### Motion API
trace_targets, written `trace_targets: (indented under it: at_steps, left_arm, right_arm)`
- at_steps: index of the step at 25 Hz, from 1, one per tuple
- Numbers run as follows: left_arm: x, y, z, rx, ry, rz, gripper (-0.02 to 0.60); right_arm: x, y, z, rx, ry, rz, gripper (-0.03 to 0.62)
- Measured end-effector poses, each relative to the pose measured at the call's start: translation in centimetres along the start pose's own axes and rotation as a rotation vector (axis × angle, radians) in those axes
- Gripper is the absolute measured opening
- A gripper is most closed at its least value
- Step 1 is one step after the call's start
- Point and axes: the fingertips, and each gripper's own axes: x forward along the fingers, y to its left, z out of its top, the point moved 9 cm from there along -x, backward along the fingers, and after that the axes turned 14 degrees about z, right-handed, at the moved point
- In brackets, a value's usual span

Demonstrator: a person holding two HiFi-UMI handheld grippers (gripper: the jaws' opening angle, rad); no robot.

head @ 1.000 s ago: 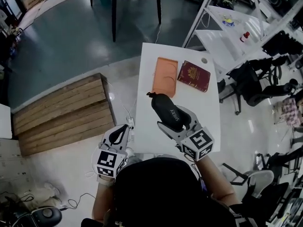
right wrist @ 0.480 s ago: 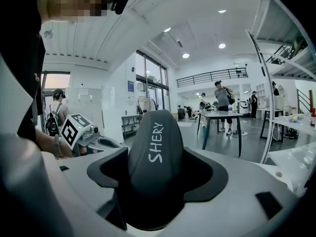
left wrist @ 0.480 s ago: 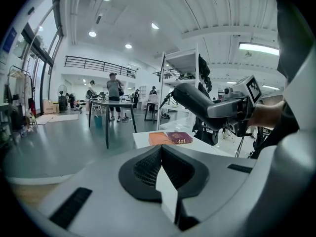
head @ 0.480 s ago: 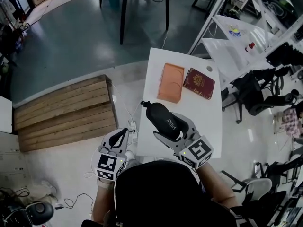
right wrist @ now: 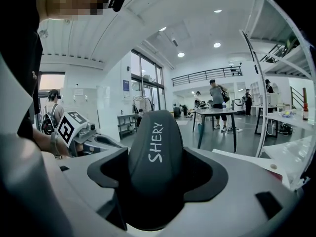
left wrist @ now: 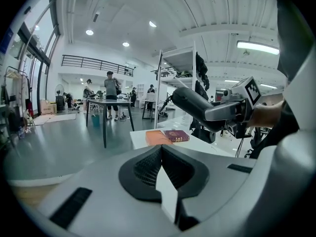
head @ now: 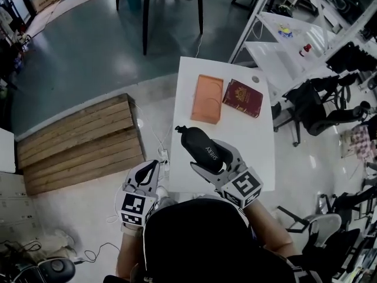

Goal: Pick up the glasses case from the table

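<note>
Pickup apparently done: glasses case gripped between jaws of right tool, held in air above worktop; remains only to keep hold. Left tool closed, empty, off to its side.

A white rectangular tabletop carries two flat things, both on its far half. The landmark is a dark red booklet with a gold emblem on its cover, lying flat and turned slightly askew to the table's edges. Just beside the booklet, on its left, lies an orange rectangular flat pouch with rounded corners, its long sides running away from the person; whether the two touch cannot be told. Beyond the booklet's far right corner, a small grey round spot sits in the tabletop. Nearer than the booklet the white surface is bare.
</note>
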Motion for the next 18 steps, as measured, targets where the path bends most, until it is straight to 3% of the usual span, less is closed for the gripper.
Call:
trace_targets:
  at_steps: [18]
  left_arm:
    - [1.4,-1.6,0.1,0.021,0.024,-0.040,0.018]
  right_arm:
    - [-2.4,-1.1,-1.6,0.042,0.010,-0.075,0.370]
